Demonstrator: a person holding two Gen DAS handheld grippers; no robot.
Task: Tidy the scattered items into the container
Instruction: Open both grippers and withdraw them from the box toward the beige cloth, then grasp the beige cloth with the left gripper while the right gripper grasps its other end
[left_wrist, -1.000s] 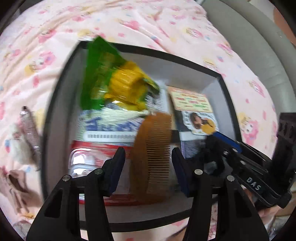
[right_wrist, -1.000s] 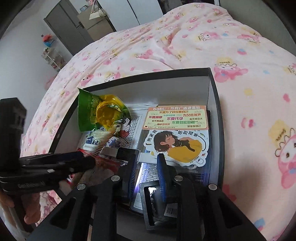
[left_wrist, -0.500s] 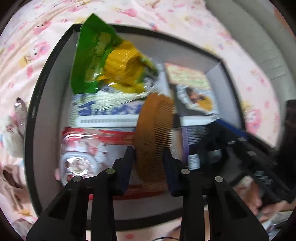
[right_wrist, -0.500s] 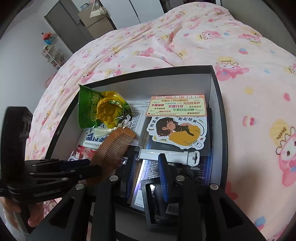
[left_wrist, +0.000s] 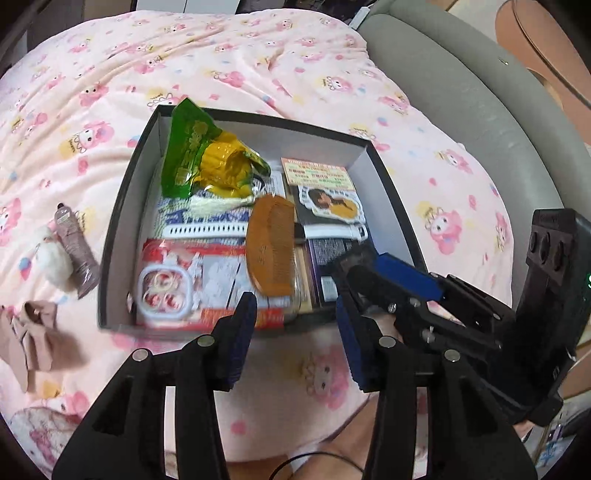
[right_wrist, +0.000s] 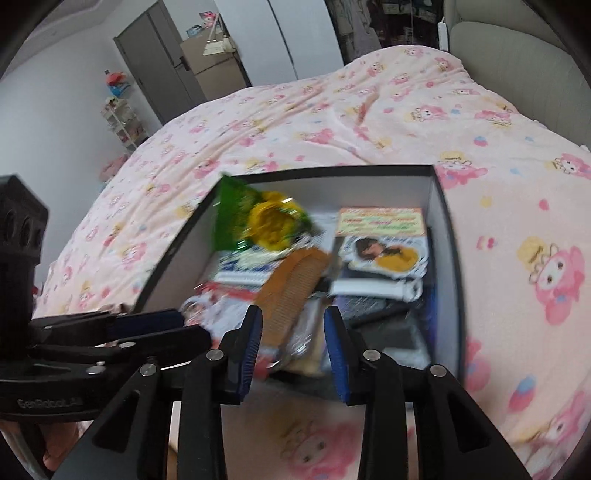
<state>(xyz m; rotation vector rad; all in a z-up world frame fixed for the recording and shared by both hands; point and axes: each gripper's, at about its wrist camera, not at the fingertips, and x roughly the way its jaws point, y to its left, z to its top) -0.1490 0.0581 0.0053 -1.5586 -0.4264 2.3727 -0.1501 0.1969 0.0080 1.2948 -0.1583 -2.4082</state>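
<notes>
A black box (left_wrist: 122, 206) with white inner walls lies on the pink bed cover; it also shows in the right wrist view (right_wrist: 448, 236). In it lie a brown comb (left_wrist: 271, 245) (right_wrist: 295, 288), a green and yellow snack bag (left_wrist: 207, 158), a red packet (left_wrist: 177, 284) and a sticker card (left_wrist: 325, 188). My left gripper (left_wrist: 295, 332) is open and empty, just in front of the box. My right gripper (right_wrist: 293, 347) is open and empty at the box's near edge. Left of the box lie a brown tube (left_wrist: 75, 249), a white fluffy thing (left_wrist: 53, 258) and a beige bow (left_wrist: 33, 332).
A grey padded headboard (left_wrist: 480, 110) runs along the right. In the right wrist view a grey wardrobe (right_wrist: 173, 81) and a small shelf (right_wrist: 122, 122) stand beyond the bed. The pink cover (left_wrist: 258, 55) spreads around the box.
The left gripper let go of the comb, which now lies in the box. Both grippers opened wider and pulled back out of the box.
</notes>
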